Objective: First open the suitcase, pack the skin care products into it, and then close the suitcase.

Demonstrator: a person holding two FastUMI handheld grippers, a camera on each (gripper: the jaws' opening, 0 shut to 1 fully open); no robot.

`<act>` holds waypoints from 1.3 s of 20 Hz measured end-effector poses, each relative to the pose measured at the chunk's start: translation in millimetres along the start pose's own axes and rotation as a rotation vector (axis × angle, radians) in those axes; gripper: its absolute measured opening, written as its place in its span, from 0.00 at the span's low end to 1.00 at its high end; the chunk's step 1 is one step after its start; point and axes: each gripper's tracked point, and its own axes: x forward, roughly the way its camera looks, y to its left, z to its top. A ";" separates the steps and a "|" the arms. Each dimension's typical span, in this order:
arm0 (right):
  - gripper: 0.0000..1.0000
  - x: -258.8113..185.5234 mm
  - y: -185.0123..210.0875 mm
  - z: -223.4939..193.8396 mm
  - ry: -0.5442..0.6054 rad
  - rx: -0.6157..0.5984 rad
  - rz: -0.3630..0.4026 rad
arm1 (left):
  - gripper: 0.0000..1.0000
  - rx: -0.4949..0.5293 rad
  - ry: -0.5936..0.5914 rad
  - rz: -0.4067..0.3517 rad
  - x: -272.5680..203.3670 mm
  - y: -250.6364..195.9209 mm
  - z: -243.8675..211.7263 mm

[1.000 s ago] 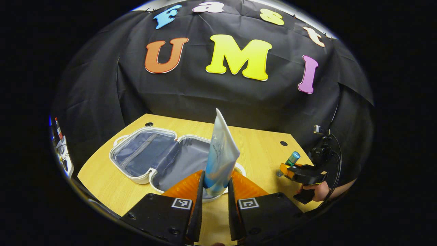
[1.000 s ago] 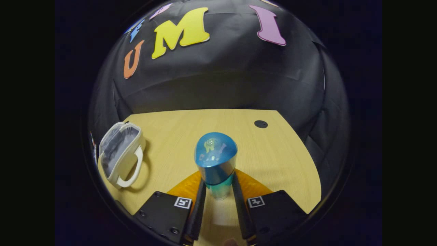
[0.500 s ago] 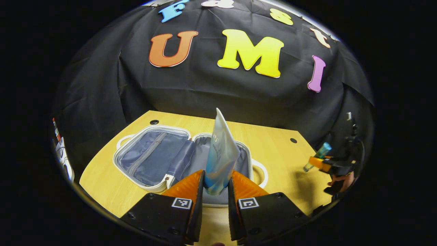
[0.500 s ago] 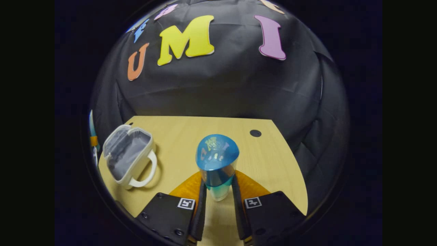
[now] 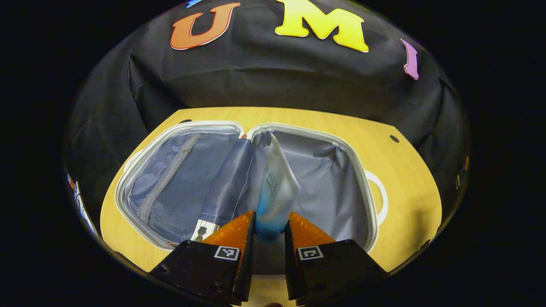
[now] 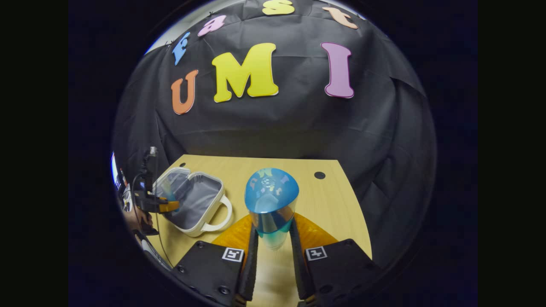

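Left gripper [image 5: 268, 238] has moved in over the suitcase [image 5: 341, 143] since a second ago; the case was farther off then and now spreads across the left gripper view. Right gripper [image 6: 273, 251] has lifted and pulled back a bit, so the case sits lower left in the right gripper view with the left gripper [image 6: 168, 206] above its rim.

Left jaws clenched on the tube [image 5: 275, 192], gripping its blue lower end; tube stands upright, flat crimped end up, above the grey lining of the right half. Suitcase lies open flat on the table [image 5: 409, 170], left half with a mesh zip pocket [image 5: 179, 179], a handle [image 5: 379, 198] on the right side.

Right jaws clamped on the bottle [image 6: 271, 202], blue cap toward the camera, clear lower body between the fingers. Bottle is held above the table [image 6: 332, 200], well apart from the suitcase [image 6: 194, 202]. A hand [image 6: 136, 219] holds the left gripper at the left edge.
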 end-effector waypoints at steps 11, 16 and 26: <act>0.36 -24.6 17.5 9.1 -0.009 -0.030 0.028 | 0.38 -0.040 0.101 0.109 32.9 12.8 -8.9; 0.36 -30.7 21.0 10.1 -0.008 -0.042 0.044 | 0.41 -0.014 0.104 0.155 44.1 14.1 0.9; 0.36 -28.5 27.0 6.8 -0.001 -0.047 0.072 | 0.50 -0.048 0.104 0.143 48.4 6.6 -2.5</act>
